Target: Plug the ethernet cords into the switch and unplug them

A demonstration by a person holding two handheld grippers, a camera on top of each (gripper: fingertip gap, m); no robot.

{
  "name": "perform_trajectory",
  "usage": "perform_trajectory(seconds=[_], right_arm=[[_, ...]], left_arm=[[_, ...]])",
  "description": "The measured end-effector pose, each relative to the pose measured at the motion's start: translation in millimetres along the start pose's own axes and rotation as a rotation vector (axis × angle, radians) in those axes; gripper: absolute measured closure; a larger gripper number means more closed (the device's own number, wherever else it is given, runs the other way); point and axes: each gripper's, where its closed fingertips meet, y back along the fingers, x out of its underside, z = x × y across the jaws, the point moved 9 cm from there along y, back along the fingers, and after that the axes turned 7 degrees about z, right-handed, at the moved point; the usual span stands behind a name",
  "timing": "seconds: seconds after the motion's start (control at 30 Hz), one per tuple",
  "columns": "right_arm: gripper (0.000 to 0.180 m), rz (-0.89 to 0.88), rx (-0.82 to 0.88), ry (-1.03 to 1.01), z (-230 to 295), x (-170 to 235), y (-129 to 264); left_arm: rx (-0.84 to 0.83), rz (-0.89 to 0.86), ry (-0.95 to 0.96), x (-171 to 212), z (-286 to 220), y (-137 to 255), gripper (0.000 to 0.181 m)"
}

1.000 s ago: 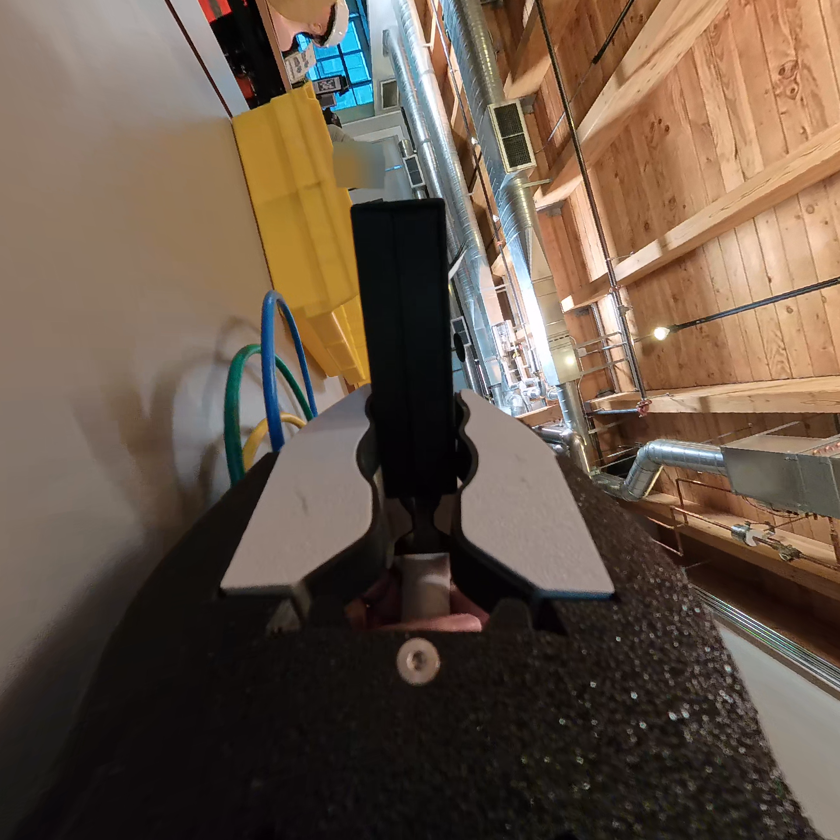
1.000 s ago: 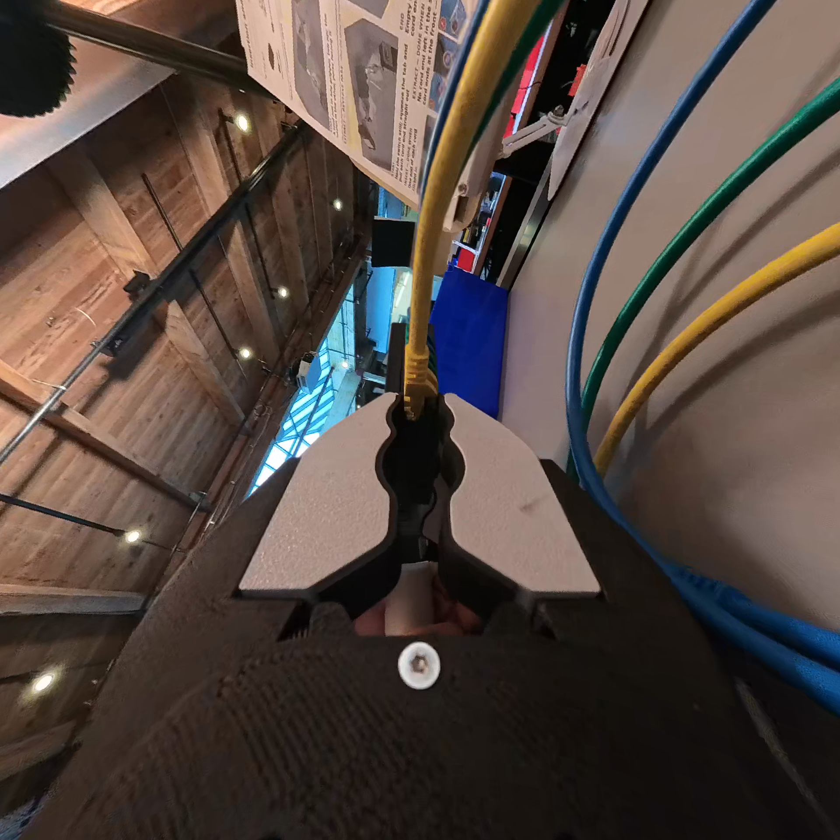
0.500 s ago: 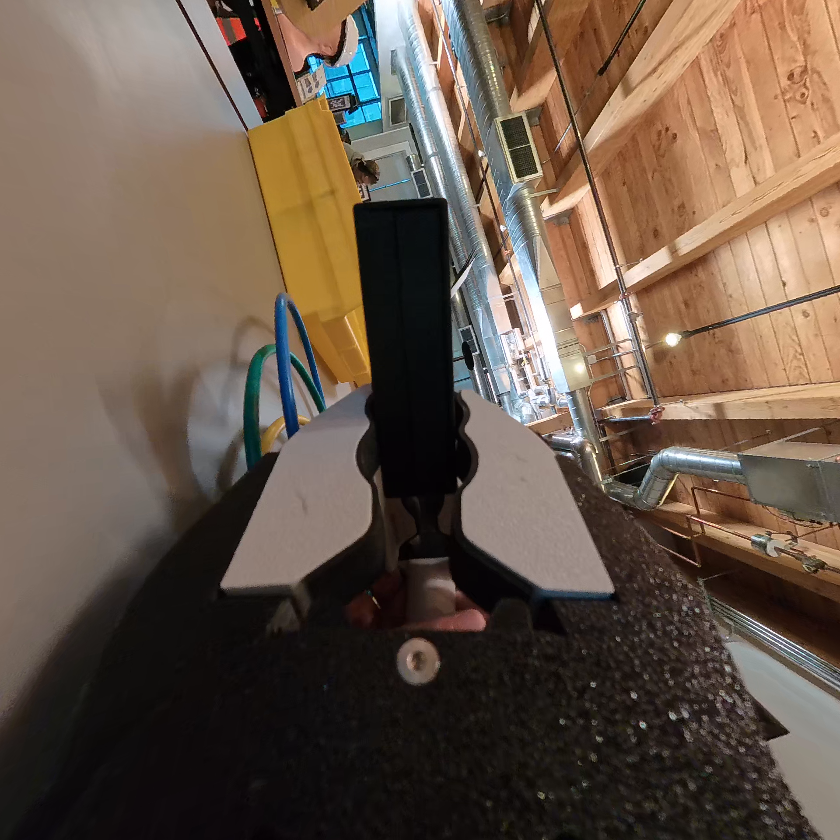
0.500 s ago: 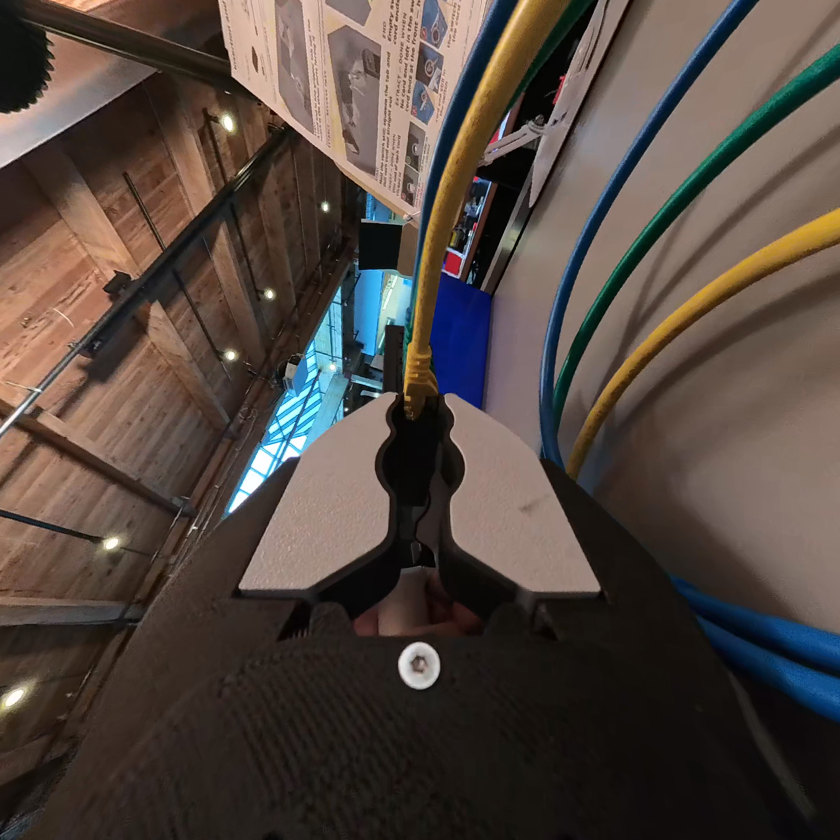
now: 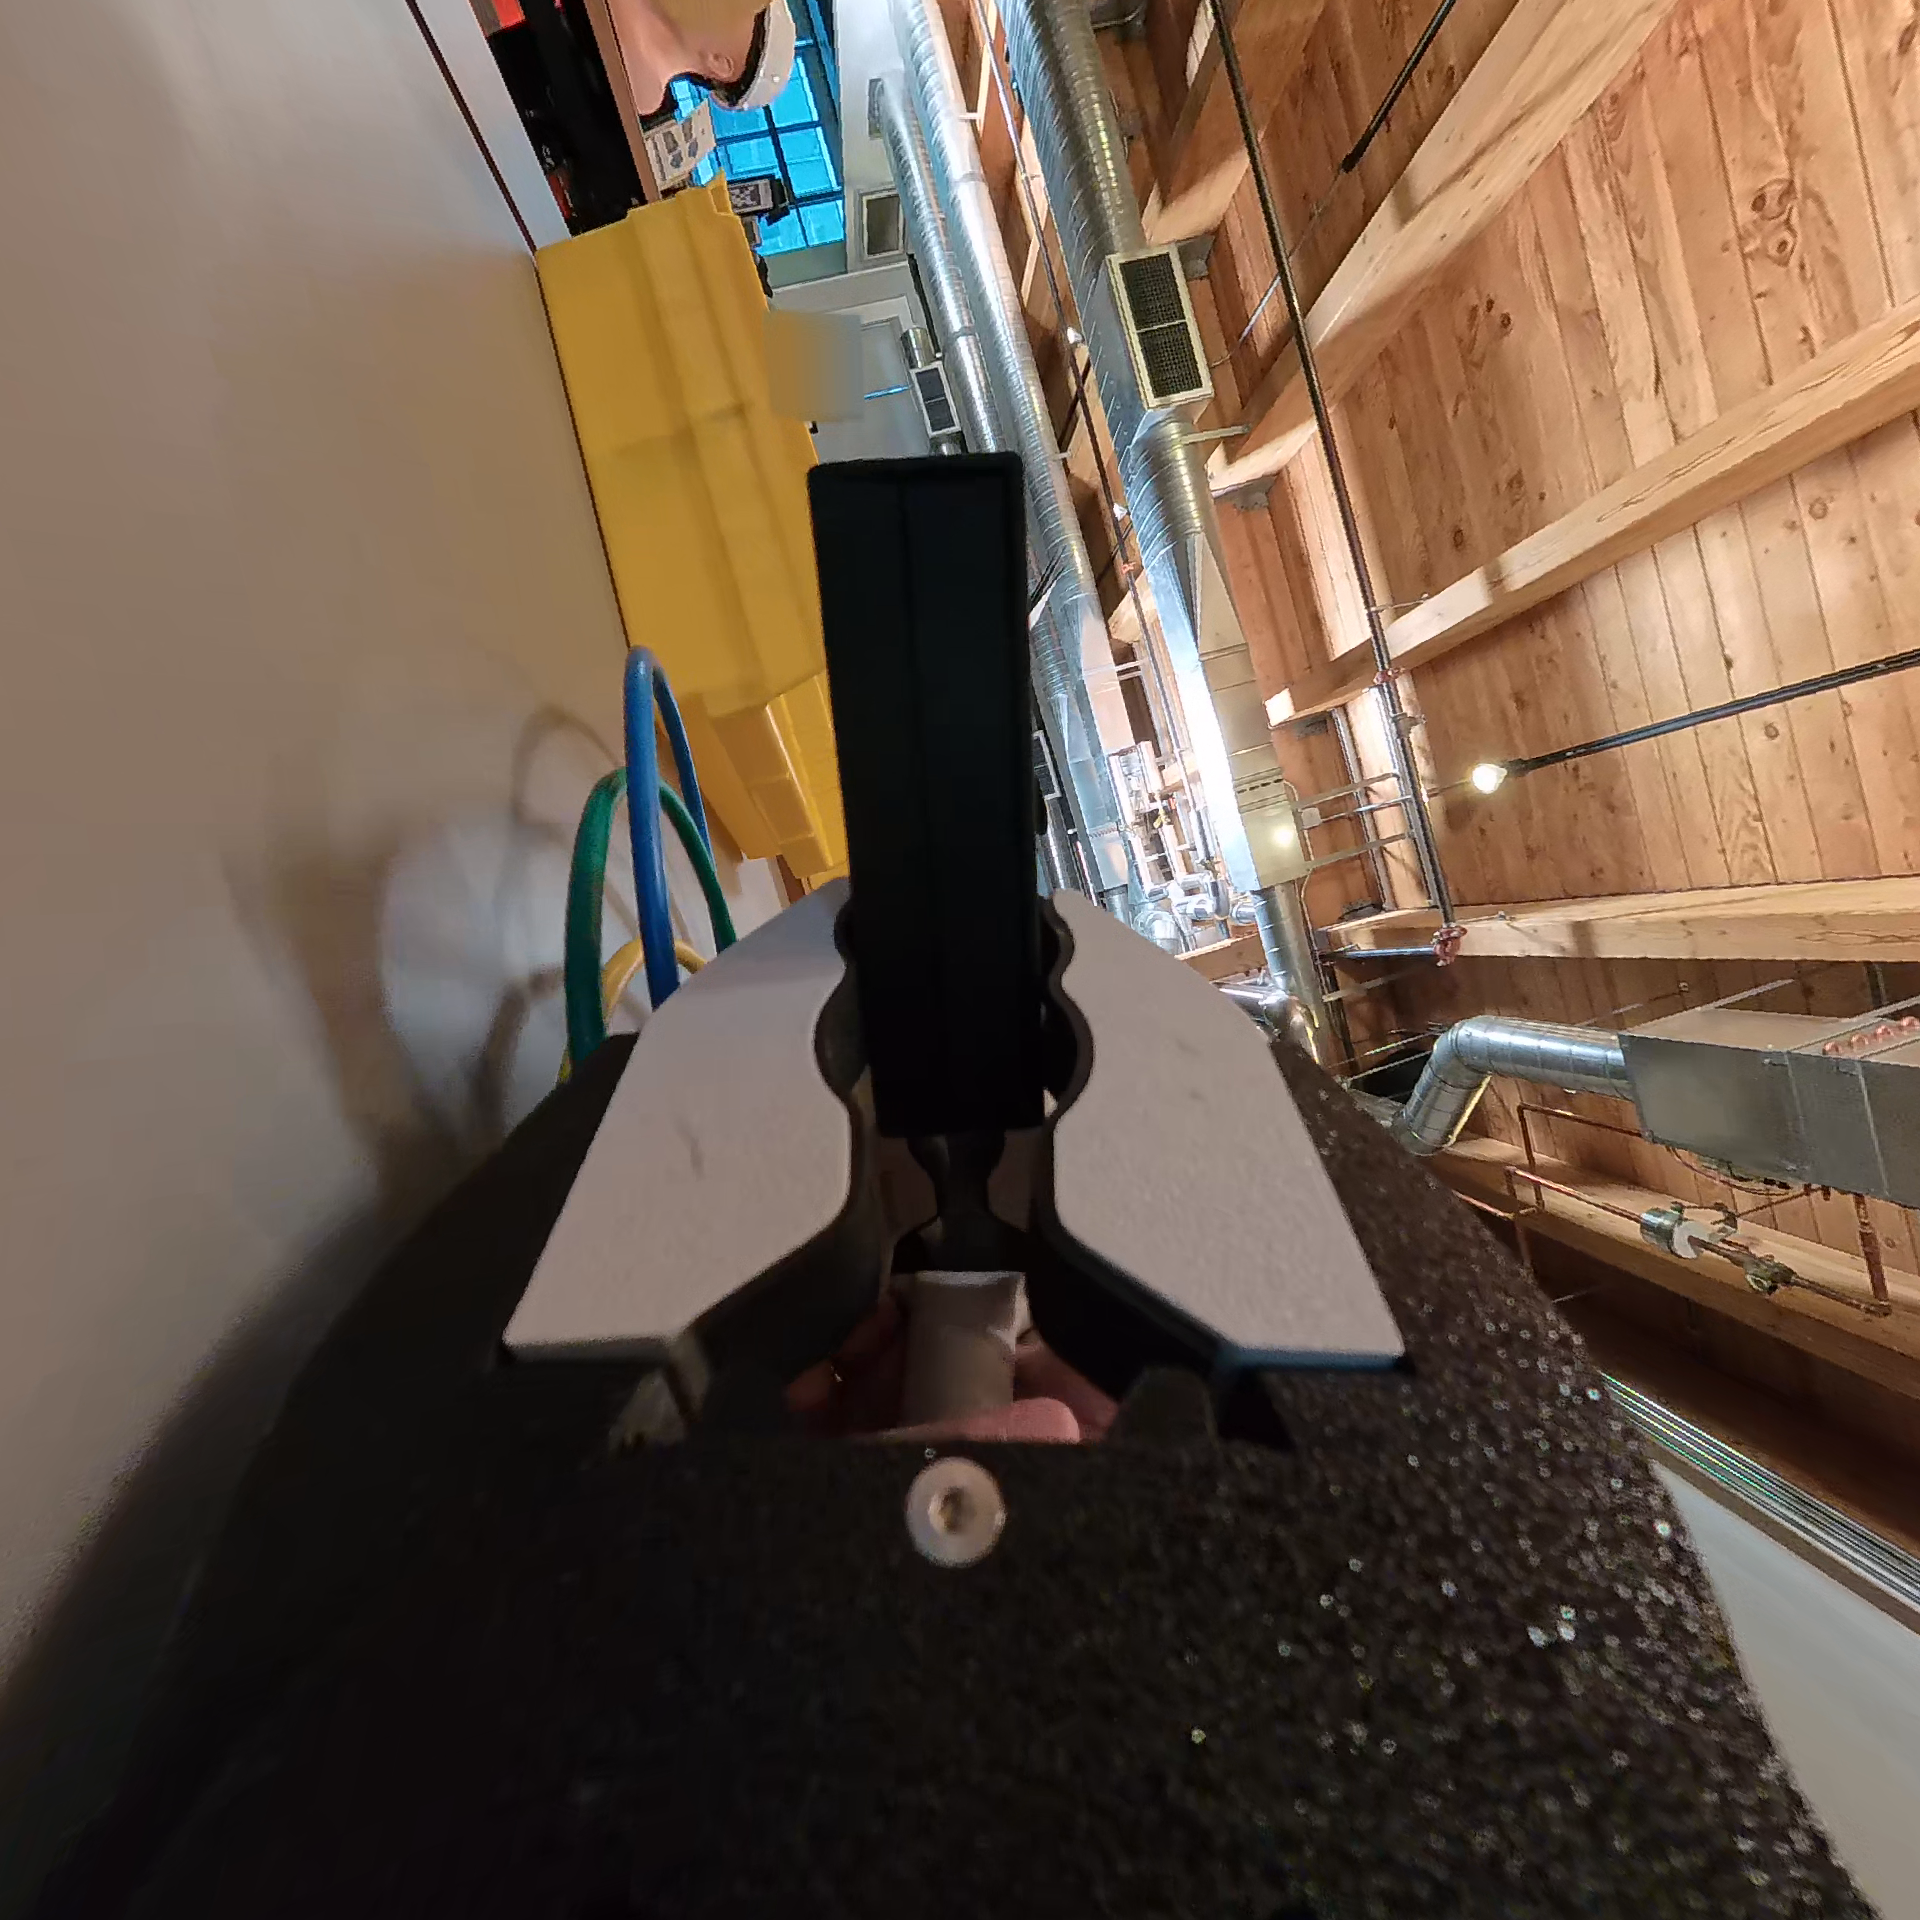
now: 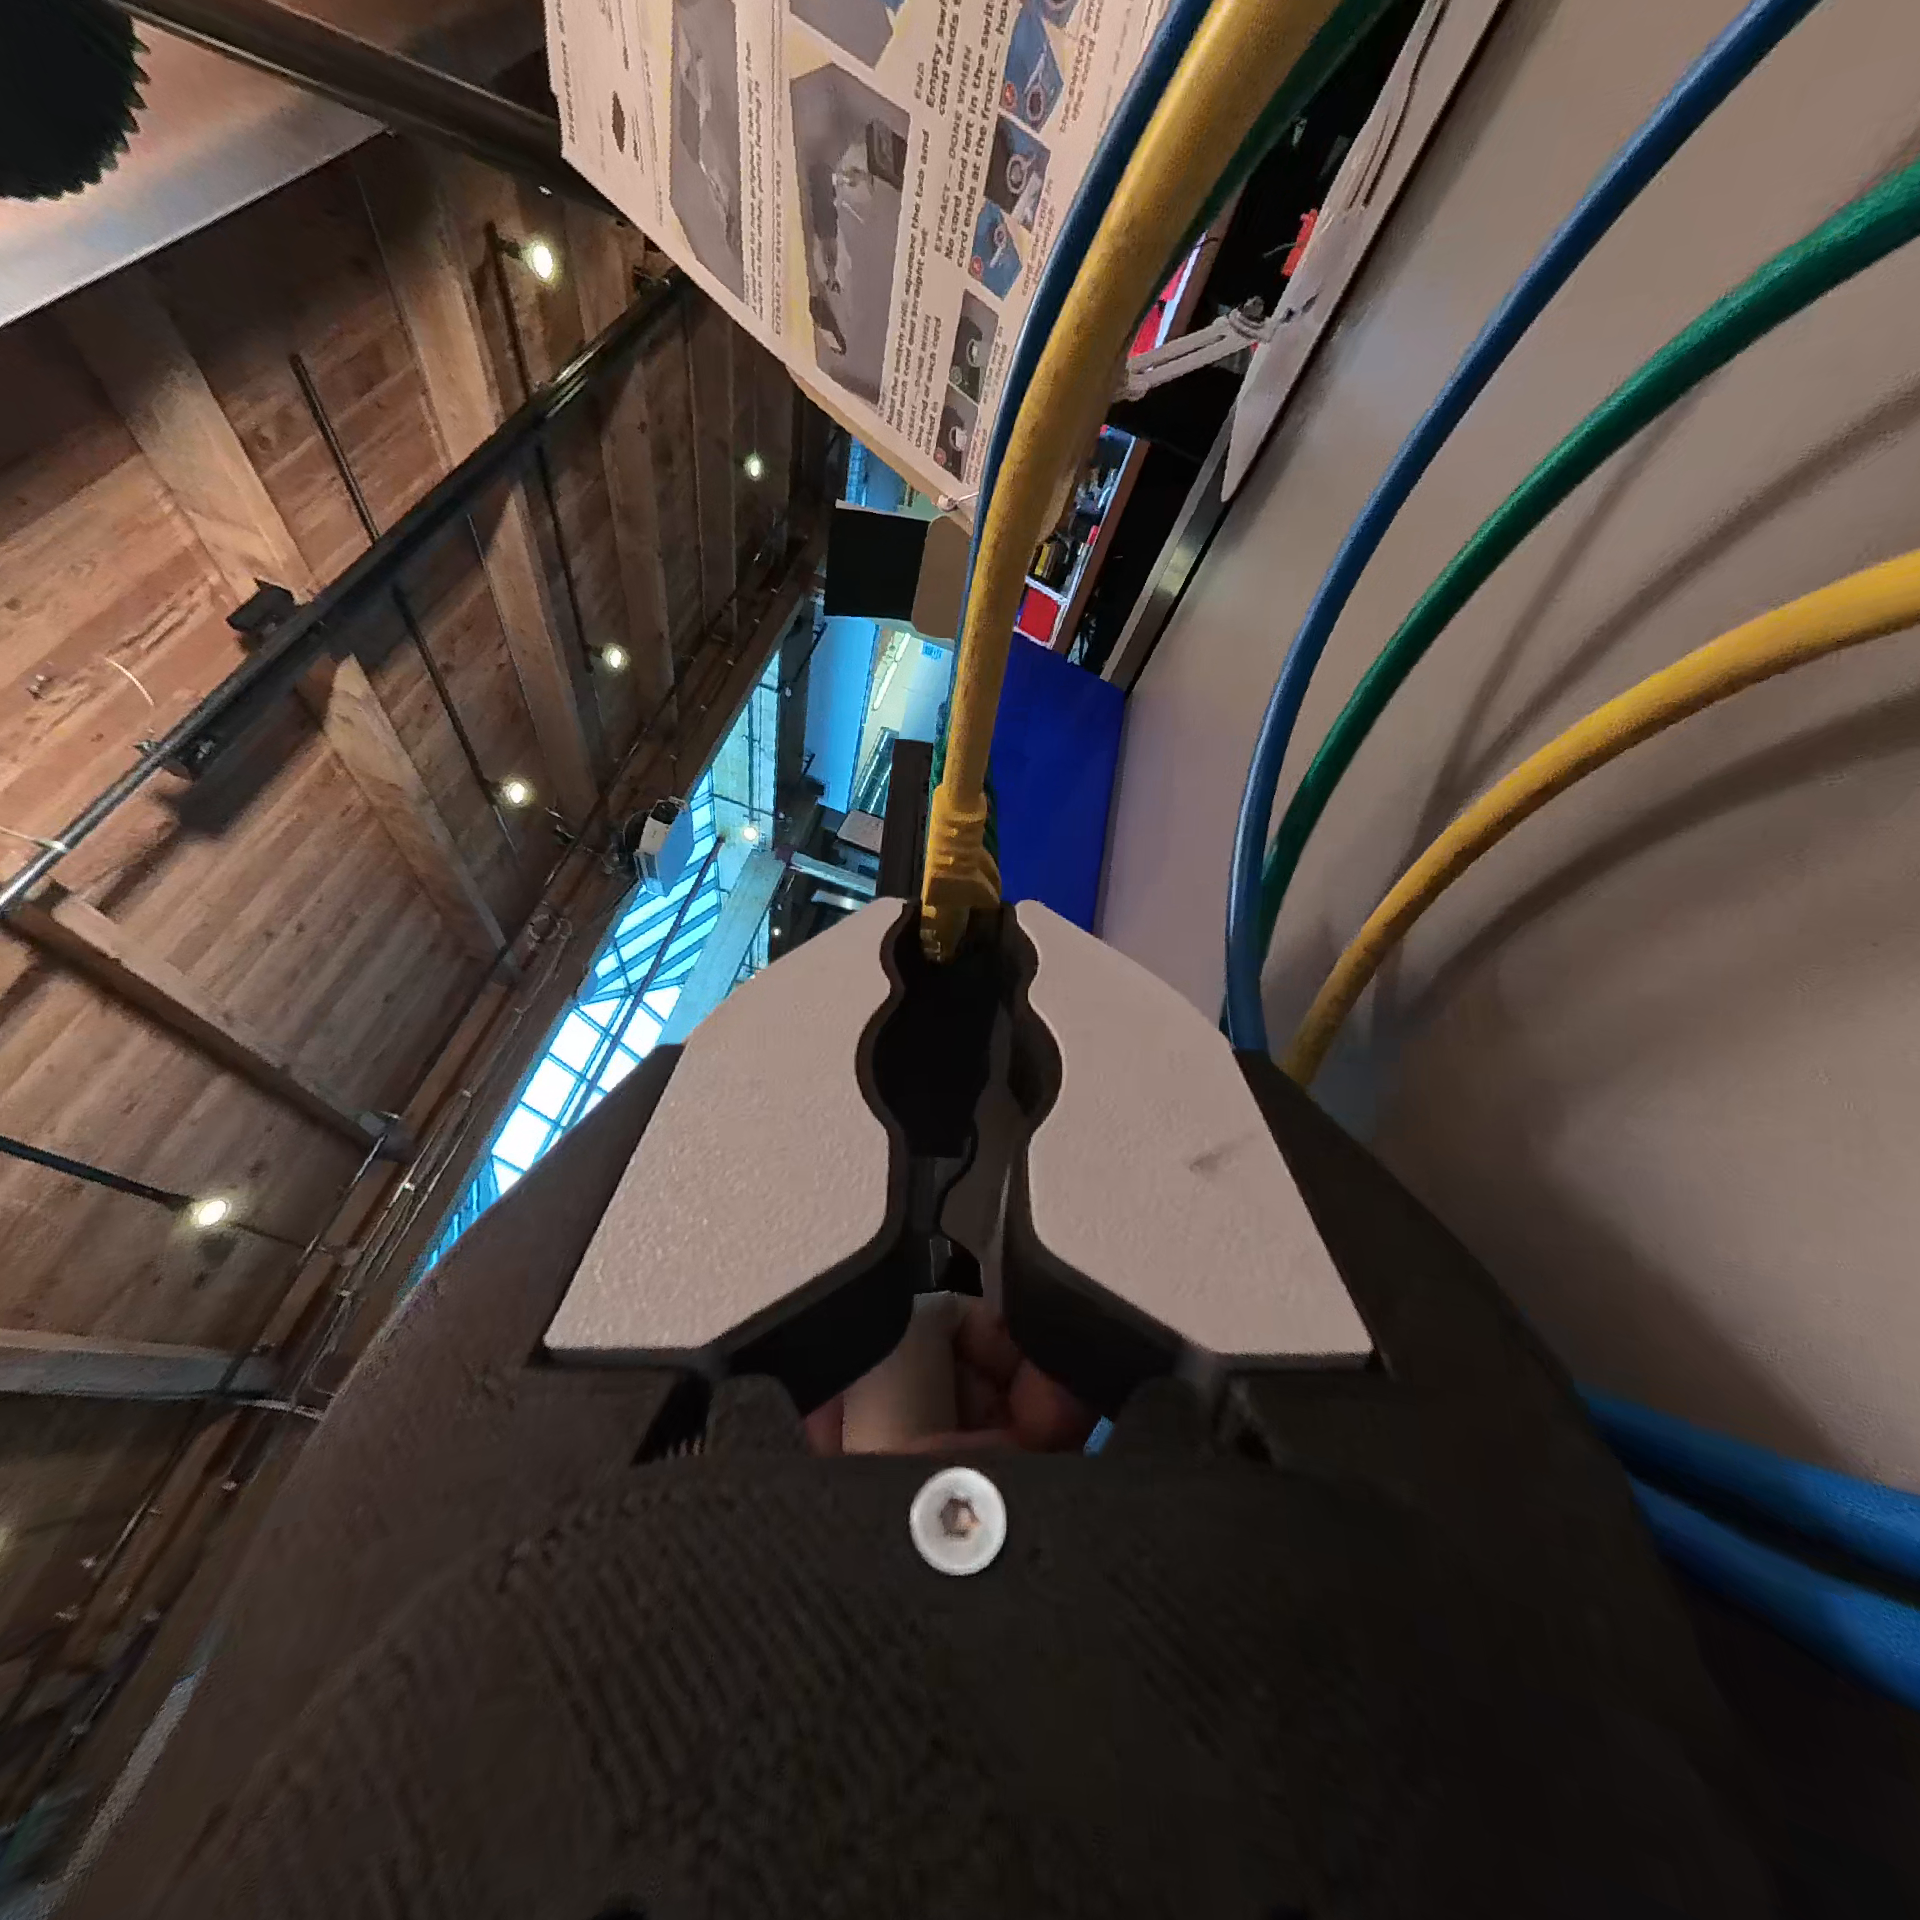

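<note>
My left gripper [image 5: 945,925] is shut on the black switch [image 5: 925,748], which stands up between the jaws, edge on. Blue [image 5: 646,810], green [image 5: 584,914] and yellow [image 5: 636,971] ethernet cords loop beside it over the pale table surface [image 5: 208,623]. My right gripper [image 6: 961,920] is shut on the yellow cord's plug [image 6: 951,883], and its yellow cord [image 6: 1049,416] runs up out of the jaws. A thin black edge [image 6: 902,821], perhaps the switch, shows just beyond the plug. Blue [image 6: 1351,582], green [image 6: 1538,540] and yellow [image 6: 1558,769] cords arc over the table on the right.
A yellow bin [image 5: 686,499] stands on the table behind the switch. A blue bin [image 6: 1060,769] stands beyond the right gripper. A printed sheet [image 6: 831,208] hangs above it. Both views are tilted and show wooden ceiling and metal ducts [image 5: 1039,260].
Both grippers keep their grip. The left view has shifted slightly, with the cords and yellow bin drifting right. In the right view the cords on the table have moved a little left.
</note>
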Motion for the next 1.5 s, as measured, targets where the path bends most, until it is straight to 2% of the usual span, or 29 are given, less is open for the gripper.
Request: perform_trajectory(seconds=[0.4, 0.67, 0.87, 1.0, 1.13, 1.33, 1.5], right_arm=[[0.166, 0.017, 0.067, -0.02, 0.9, 2.0, -1.6], [0.167, 0.081, 0.032, 0.044, 2.7, -1.8, -4.3], [0.167, 0.129, -0.03, 0.074, 5.0, -6.7, -2.4], [0.167, 0.151, -0.013, 0.082, 0.5, -7.6, -1.6], [0.167, 0.185, 0.013, 0.167, 2.1, -8.6, -1.2], [0.168, 0.156, -0.041, 0.061, 0.0, -8.6, -2.0], [0.167, 0.164, -0.021, 0.096, 3.8, -9.5, -5.4]], left_arm=[[-0.009, -0.058, 0.023, 2.2, 5.1, 1.9, 0.151], [0.008, -0.109, -0.051, 1.4, 2.9, 3.1, 0.152], [-0.001, -0.113, -0.199, 2.1, -3.9, 2.1, 0.152], [0.0, -0.098, -0.125, 1.0, 0.6, 2.5, 0.152], [0.072, -0.115, 0.062, 1.1, 6.9, 3.5, 0.152], [-0.031, -0.085, -0.188, -0.7, -2.1, 2.5, 0.152], [-0.012, -0.102, -0.15, -0.7, -2.3, 2.8, 0.152]])
